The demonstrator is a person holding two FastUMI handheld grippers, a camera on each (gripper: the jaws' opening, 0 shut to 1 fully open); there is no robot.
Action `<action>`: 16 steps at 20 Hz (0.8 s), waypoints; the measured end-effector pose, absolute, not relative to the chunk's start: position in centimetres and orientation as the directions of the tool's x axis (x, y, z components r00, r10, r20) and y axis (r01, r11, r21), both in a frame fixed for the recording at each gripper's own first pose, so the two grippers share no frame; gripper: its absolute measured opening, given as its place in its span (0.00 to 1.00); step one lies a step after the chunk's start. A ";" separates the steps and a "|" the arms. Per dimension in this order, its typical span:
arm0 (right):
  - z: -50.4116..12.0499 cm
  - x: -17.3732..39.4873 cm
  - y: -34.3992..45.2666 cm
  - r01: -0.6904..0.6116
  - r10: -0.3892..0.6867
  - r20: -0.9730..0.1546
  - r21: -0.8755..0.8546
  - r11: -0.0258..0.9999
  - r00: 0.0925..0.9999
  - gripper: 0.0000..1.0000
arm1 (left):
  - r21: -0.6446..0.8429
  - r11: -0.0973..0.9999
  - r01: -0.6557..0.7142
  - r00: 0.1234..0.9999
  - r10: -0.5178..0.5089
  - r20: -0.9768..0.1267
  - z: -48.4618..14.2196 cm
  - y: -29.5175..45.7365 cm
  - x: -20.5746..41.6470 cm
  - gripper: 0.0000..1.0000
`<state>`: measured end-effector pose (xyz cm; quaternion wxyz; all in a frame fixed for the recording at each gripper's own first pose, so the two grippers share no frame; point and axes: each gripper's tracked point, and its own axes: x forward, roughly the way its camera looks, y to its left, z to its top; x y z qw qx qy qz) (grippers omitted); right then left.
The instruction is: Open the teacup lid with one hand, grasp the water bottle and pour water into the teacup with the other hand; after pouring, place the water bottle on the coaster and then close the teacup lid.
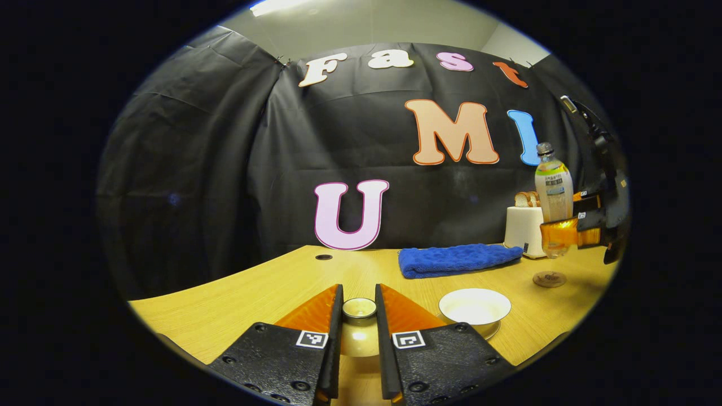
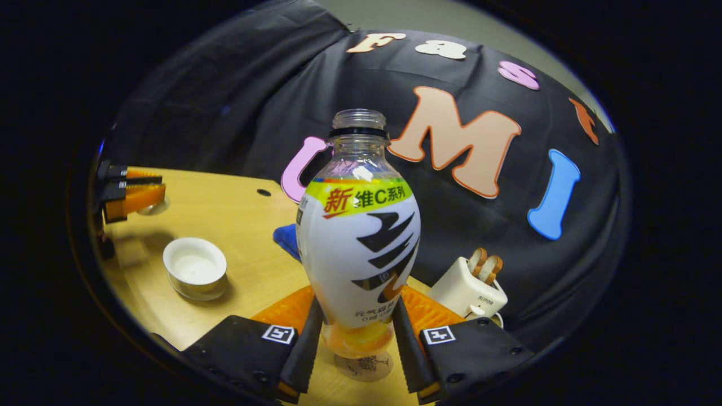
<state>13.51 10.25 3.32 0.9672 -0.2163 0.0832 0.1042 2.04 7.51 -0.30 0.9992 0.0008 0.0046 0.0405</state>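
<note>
The wooden table (image 1: 254, 287) is seen bearing a teacup (image 1: 475, 306), blue towel (image 1: 459, 259), toaster (image 1: 524, 230) and coaster (image 1: 549, 279).

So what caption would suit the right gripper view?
Right gripper clamps an uncapped bottle just above its coaster, open teacup nearby.

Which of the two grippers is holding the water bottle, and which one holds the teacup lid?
The right gripper clamps the water bottle near its base, above the coaster. The left gripper grips the teacup lid by its knob.
</note>
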 end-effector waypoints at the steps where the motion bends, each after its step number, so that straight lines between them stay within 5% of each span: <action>1: 3.1 13.5 9.8 -0.234 0.165 -0.213 -0.355 0.905 0.963 0.66 | 0.002 0.997 -0.081 0.997 0.081 -0.009 -0.3 7.5 2.1 0.27; 16: -3.5 15.5 2.7 -0.163 0.129 -0.293 -0.093 0.982 0.947 0.67 | 0.002 0.997 -0.080 0.997 0.080 -0.011 -0.3 7.6 2.0 0.28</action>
